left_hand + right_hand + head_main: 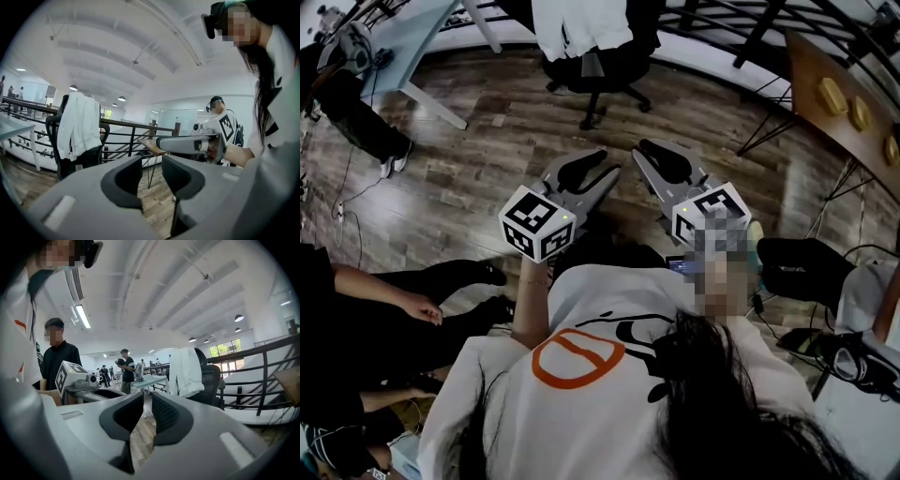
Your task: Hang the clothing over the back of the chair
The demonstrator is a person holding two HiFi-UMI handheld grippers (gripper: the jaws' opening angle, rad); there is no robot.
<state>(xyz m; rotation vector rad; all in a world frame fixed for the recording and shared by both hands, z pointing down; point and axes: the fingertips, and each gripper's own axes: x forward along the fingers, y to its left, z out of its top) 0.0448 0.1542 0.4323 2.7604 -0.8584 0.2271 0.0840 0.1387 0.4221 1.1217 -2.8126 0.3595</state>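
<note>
A white garment [581, 23] hangs over the back of a black office chair [602, 75] at the far side of the wooden floor. It also shows draped on the chair back as the white garment [82, 124] in the left gripper view and the white garment [185, 371] in the right gripper view. My left gripper [602, 161] is open and empty, well short of the chair. Beside it my right gripper [643, 150] is shut, with nothing in it. In their own views the left gripper [151, 161] shows a clear gap, and the right gripper [147, 397] only a slit.
A seated person's legs [394, 300] lie at the left. A light table [412, 37] stands at the back left and a wooden table [834, 103] at the right by a black railing [262, 376]. Dark bags [797, 267] sit at the right. Several people [126, 369] stand far off.
</note>
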